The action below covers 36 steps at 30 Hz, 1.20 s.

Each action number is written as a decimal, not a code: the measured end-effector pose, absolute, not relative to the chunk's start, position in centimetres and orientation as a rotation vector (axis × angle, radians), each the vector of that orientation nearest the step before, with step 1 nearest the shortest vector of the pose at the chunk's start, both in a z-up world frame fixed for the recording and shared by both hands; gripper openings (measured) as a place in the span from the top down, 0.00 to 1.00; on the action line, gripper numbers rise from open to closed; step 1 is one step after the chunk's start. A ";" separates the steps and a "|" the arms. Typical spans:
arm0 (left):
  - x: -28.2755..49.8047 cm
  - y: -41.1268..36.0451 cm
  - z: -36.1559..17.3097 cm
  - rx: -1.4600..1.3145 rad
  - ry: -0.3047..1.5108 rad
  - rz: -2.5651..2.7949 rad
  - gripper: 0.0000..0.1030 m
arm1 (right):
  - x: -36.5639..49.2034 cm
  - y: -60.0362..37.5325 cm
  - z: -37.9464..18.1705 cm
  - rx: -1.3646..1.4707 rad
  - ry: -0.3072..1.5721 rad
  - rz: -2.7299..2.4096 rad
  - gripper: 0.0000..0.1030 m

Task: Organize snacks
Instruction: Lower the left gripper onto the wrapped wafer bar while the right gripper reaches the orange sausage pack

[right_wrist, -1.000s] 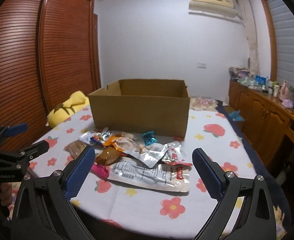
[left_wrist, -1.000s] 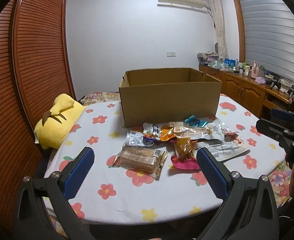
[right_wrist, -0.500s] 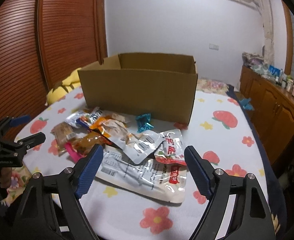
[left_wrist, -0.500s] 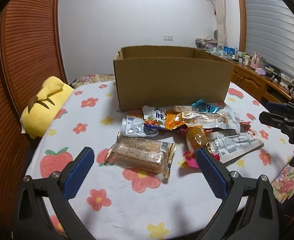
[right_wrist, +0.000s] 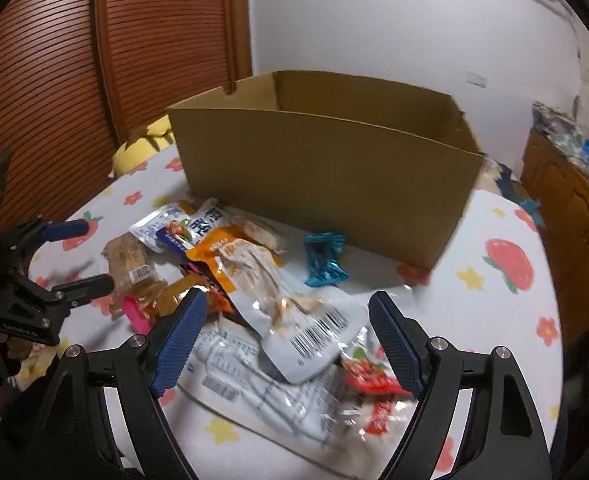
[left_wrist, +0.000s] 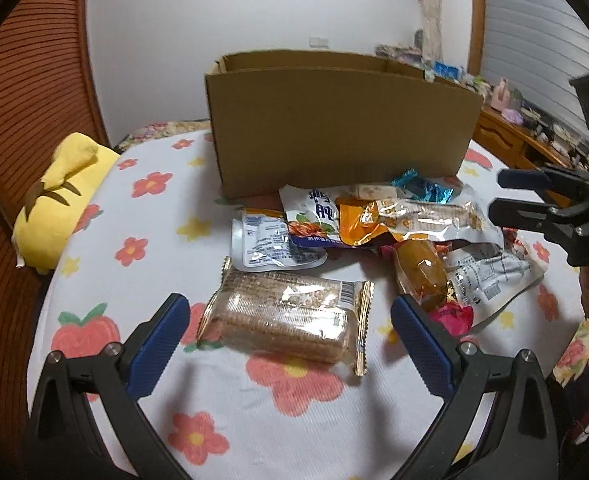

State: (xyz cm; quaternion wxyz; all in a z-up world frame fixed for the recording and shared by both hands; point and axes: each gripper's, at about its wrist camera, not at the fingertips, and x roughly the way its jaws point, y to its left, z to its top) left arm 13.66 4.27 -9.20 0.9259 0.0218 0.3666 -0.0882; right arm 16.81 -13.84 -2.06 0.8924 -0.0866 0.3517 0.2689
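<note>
A pile of snack packets lies on the flowered tablecloth (left_wrist: 278,408) in front of an open cardboard box (left_wrist: 334,128). My left gripper (left_wrist: 290,344) is open, just above a clear packet of brown wafer biscuits (left_wrist: 282,316) that lies between its fingers. My right gripper (right_wrist: 284,340) is open over a silver barcode pouch (right_wrist: 306,332) that lies on a large clear packet (right_wrist: 262,384). An orange pouch (left_wrist: 374,220), a brown sausage-like snack (left_wrist: 420,276) and a blue candy (right_wrist: 324,258) lie in the pile. The box (right_wrist: 326,168) looks empty where its inside shows.
A yellow plush toy (left_wrist: 58,196) lies at the table's left edge. A wooden slatted wardrobe (right_wrist: 134,48) stands on the left. A wooden sideboard (right_wrist: 570,200) with small items runs along the right wall. The right gripper also shows in the left wrist view (left_wrist: 526,196).
Both grippers have moved forward and down toward the snack pile. The left one now straddles the wafer packet and the right one hovers over the silver pouch. Both stay open.
</note>
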 end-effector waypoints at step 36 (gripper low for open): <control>15.0 7.4 -11.6 0.058 0.894 -0.251 0.16 | 24.1 -7.6 -5.3 -0.333 1.050 0.738 0.33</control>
